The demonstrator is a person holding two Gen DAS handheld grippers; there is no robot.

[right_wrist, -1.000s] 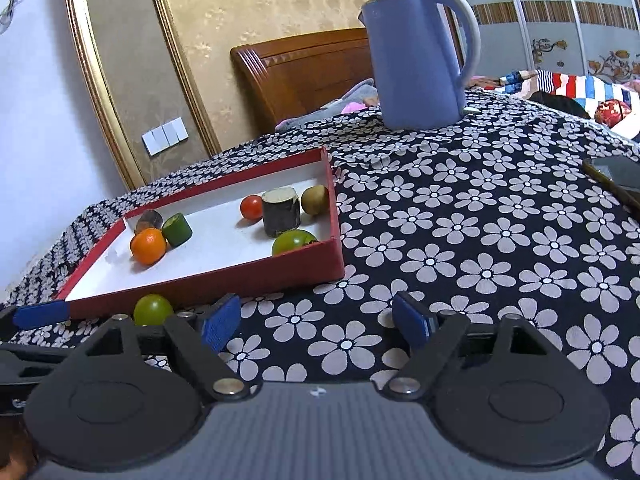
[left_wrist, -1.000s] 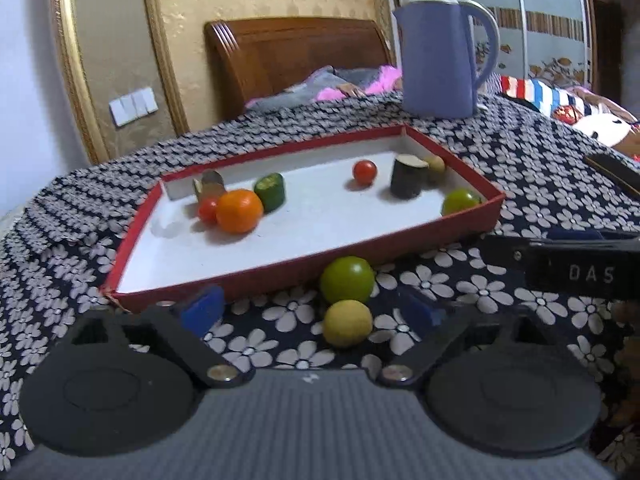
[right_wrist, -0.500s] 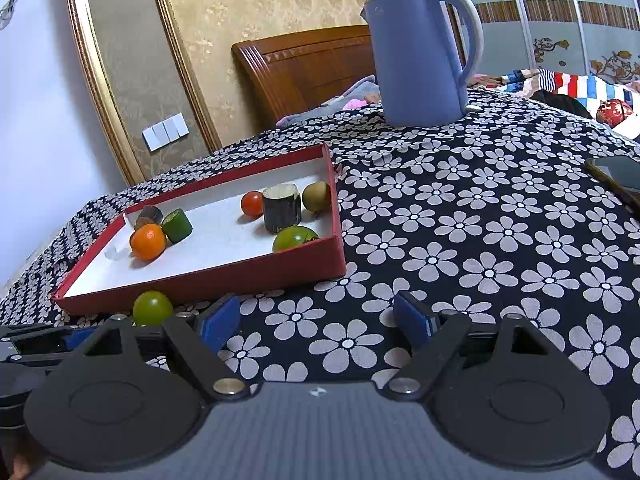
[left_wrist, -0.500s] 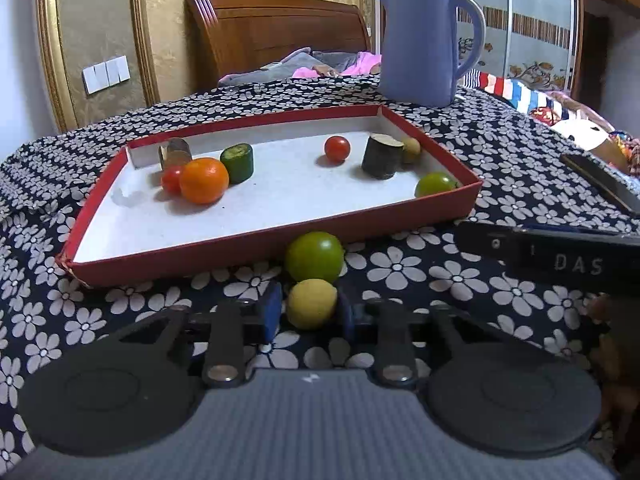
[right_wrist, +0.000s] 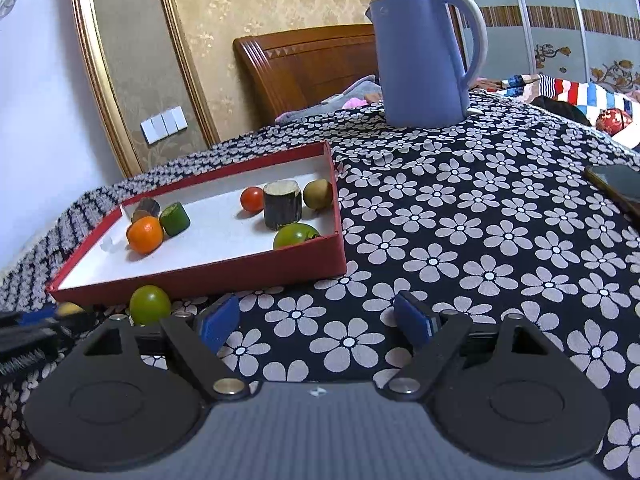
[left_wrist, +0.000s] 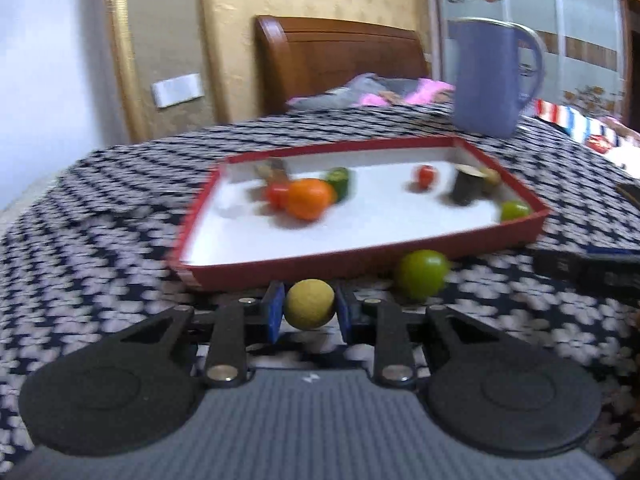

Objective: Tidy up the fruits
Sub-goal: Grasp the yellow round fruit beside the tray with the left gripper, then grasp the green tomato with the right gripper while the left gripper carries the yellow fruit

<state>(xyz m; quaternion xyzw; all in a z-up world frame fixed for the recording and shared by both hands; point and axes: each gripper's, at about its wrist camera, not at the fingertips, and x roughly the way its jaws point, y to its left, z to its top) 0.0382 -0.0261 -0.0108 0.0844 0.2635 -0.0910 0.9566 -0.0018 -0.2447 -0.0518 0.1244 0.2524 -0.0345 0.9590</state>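
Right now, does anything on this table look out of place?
Yes. A green fruit lies on the cloth just outside the tray's front wall, while the other fruits sit inside. The left gripper holds a yellow fruit, also outside the tray. Nothing looks spilled or damaged.

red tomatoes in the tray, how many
2. One red tomato sits mid-tray beside the dark cylinder. The other red tomato is at the left end, tucked against the orange and hidden behind it from the right wrist view. More may be hidden.
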